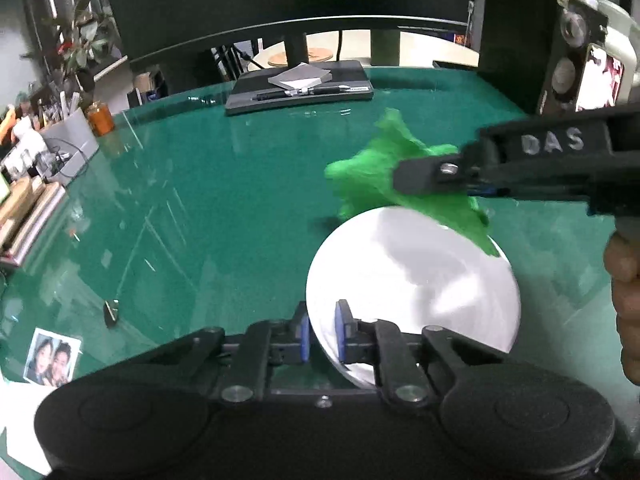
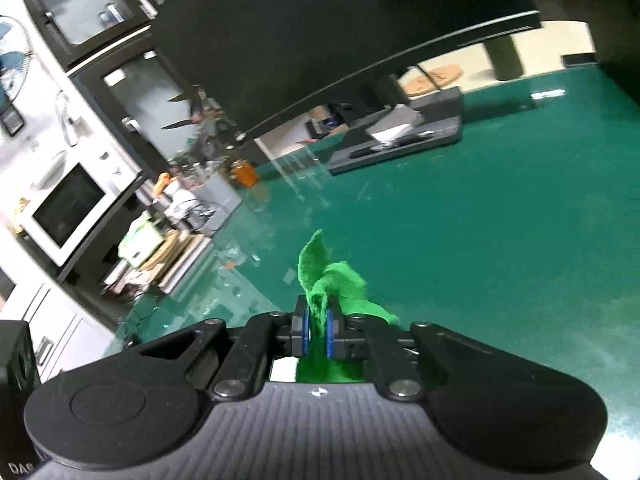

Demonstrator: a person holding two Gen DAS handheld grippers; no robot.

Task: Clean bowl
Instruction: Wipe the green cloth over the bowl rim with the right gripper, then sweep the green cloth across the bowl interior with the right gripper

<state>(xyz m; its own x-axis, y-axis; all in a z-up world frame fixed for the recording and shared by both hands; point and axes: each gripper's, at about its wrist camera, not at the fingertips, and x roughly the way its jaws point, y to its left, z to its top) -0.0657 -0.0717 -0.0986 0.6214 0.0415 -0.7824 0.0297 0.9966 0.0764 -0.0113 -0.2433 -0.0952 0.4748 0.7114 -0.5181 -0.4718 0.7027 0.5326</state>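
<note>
Bowl (image 1: 412,280), white, glossy, seemingly tilted, rim pinched by left gripper (image 1: 322,334); right gripper (image 2: 319,330) clamps 1 green cloth (image 2: 340,284) at its far edge.

The left claw (image 1: 322,332) is angling steeply downward, its blue pads (image 1: 342,330) pinching the near rim of the bowl (image 1: 412,280). The right claw (image 2: 318,332) is tilting down more gently, clamping a green cloth (image 2: 340,284) between its pads. At the left view's right edge, what are probably the person's fingers (image 1: 626,304) are wrapping its handle.
</note>
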